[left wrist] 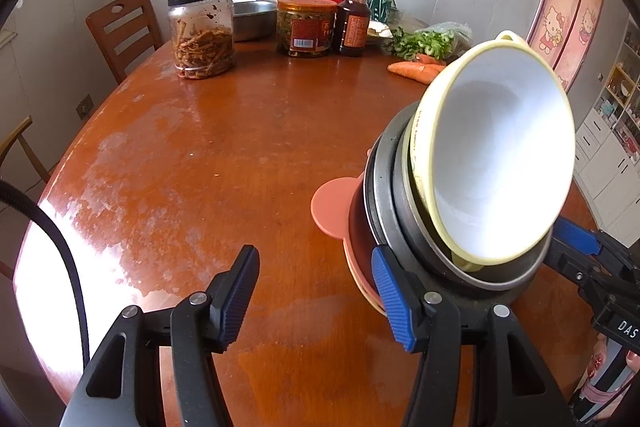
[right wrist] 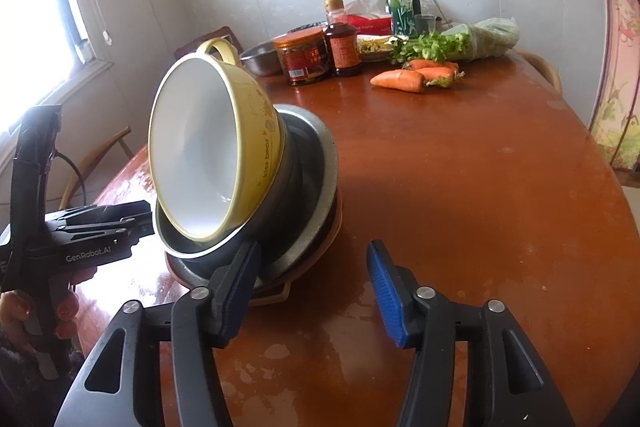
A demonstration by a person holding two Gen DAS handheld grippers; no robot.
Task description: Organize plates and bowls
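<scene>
Left claw (left wrist: 316,297): wide apart, grasping nothing; right finger (left wrist: 394,301) pressed against the near-left edge of the stack, left finger over bare tabletop.
Right claw (right wrist: 314,291): likewise spread, nothing gripped; left finger (right wrist: 236,291) against the near-right edge of the stack, right finger over bare wood.
Yellow bowl (left wrist: 500,163): top of the stack, white inside, tipped steeply with its mouth toward the near side, loop handle at the far rim.
Dark metal bowls (right wrist: 304,187): nested beneath the yellow bowl, tilted with it.
Pink plate (left wrist: 332,211): bottom of the stack, rounded ear poking out left.
Stack position: near part of the tabletop (left wrist: 240,147), between the two claws.
Carrots (right wrist: 416,77): far right, beside bagged greens (right wrist: 460,43).
Far cluster: orange-lidded jar (left wrist: 306,27), dark sauce bottle (left wrist: 354,19), steel basin (left wrist: 252,17), black-lidded jar (left wrist: 202,31) to the left.
Wooden chair (left wrist: 120,31): far left, beyond the tabletop edge.
</scene>
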